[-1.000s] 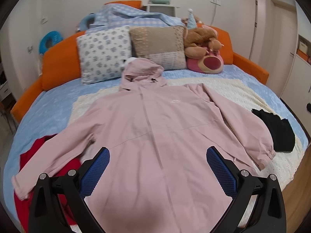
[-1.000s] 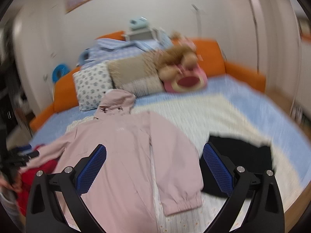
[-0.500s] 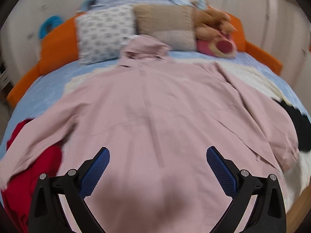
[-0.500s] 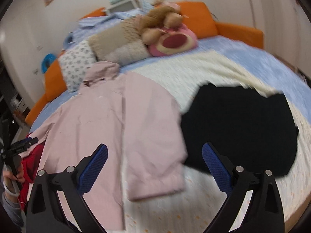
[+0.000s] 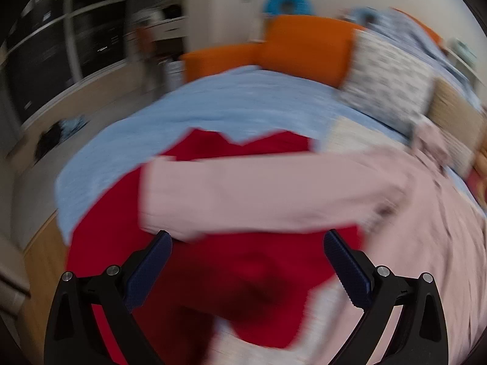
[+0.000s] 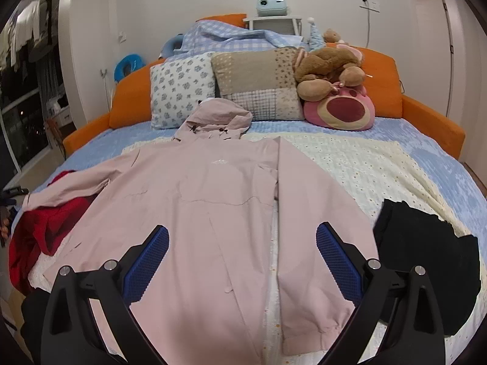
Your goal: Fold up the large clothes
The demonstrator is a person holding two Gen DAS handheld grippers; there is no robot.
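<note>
Pink jacket [image 6: 213, 213] lies flat, face up on bed [image 6: 426, 152]; both grippers, left [image 5: 246, 261] and right [image 6: 242, 255], spread and empty; best pinch each cuff, left sleeve [image 5: 258, 194] first, folding inward.

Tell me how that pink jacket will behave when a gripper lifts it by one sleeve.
The pink jacket will probably hang limp: it lies flat and follows the bed. Its smooth cloth may slip from a light pinch. The sleeve lies over the red garment, so lifting it may drag that along. Both grippers, left and right, are open.
</note>
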